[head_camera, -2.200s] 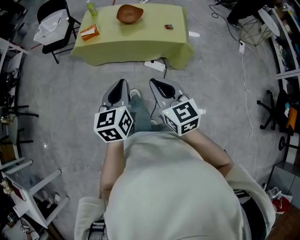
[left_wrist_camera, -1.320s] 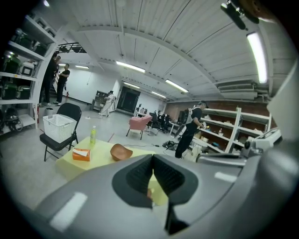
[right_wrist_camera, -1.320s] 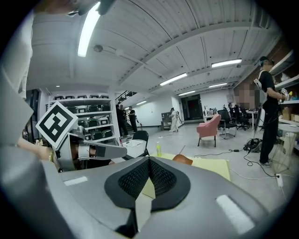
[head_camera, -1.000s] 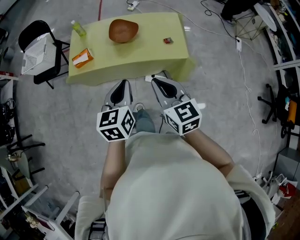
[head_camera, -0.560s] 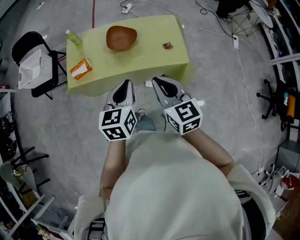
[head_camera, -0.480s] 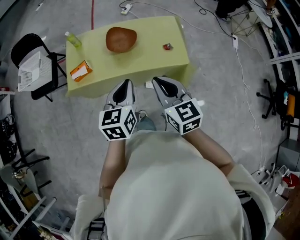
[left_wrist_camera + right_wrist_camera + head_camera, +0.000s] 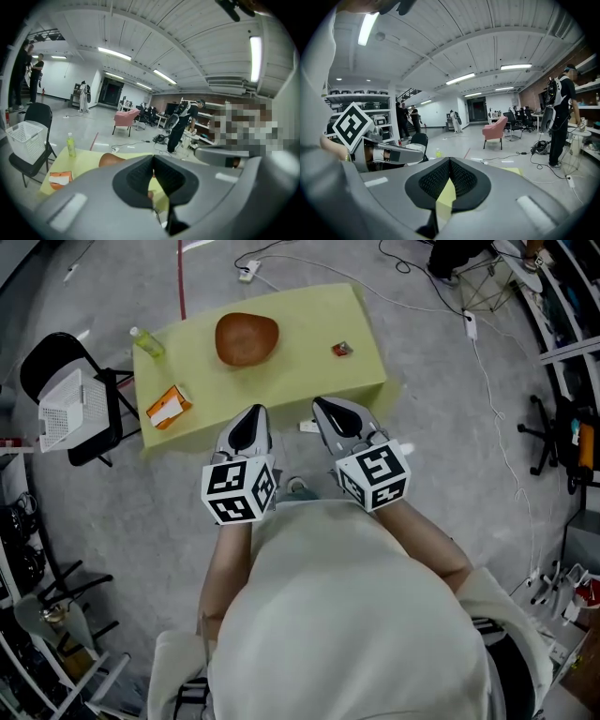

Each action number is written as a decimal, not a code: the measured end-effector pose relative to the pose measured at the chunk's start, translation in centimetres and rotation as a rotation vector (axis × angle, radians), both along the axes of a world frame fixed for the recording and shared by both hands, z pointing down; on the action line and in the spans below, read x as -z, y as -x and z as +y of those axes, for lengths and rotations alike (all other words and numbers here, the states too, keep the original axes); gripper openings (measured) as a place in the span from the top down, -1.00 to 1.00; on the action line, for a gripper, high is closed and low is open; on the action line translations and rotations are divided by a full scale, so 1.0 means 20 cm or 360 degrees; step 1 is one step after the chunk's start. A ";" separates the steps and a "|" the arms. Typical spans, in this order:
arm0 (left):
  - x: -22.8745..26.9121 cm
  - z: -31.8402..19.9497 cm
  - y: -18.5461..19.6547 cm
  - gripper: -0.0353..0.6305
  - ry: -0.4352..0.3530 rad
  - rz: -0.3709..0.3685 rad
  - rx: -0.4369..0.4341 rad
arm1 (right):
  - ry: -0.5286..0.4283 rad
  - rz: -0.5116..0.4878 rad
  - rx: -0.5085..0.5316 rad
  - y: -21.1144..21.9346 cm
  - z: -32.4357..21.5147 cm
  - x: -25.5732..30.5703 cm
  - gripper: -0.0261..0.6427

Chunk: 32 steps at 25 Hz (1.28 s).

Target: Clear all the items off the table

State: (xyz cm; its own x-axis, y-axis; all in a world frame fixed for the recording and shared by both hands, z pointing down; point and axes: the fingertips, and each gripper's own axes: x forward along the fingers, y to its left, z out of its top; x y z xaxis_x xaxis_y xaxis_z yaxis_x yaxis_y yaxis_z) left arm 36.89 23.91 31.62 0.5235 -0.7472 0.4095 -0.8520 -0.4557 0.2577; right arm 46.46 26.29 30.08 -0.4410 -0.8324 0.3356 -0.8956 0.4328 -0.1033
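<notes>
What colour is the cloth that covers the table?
Pale yellow-green; the tablecloth shows best in the head view.

left gripper [image 7: 249, 424], right gripper [image 7: 330, 415], jaws together, side by side

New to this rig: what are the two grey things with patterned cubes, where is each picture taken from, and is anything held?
There is no robot: a person carries two hand-held two-jaw grippers, and the patterned cubes are part of those. The head view comes from a camera on the person's head, looking steeply down. The two gripper views come from cameras riding on each gripper, looking along its jaws. The left gripper and right gripper both have their jaws together, holding nothing. Ahead stands a yellow-covered table, carrying a brown bowl, a green bottle, an orange carton and a small red item.
</notes>
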 end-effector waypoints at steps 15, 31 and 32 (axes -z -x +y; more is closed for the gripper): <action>-0.13 -0.26 -0.16 0.86 0.0096 0.0018 -0.0035 | 0.0111 0.0032 -0.0192 -0.30 -0.27 -0.12 0.93; -0.42 -0.57 -0.53 0.86 0.0252 -0.0053 0.0029 | 0.0234 0.0073 -0.0173 -0.72 -0.65 -0.43 0.93; -0.46 -0.59 -0.54 0.86 0.0268 -0.0059 0.0034 | 0.0251 0.0076 -0.0172 -0.74 -0.68 -0.46 0.93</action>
State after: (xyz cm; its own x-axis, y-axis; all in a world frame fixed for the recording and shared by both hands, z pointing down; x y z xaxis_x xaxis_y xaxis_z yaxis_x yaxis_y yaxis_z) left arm 47.72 12.20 40.74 0.4903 -0.6771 0.5488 -0.8715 -0.3904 0.2969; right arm 61.18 12.77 39.34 -0.3323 -0.8095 0.4840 -0.9415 0.3156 -0.1186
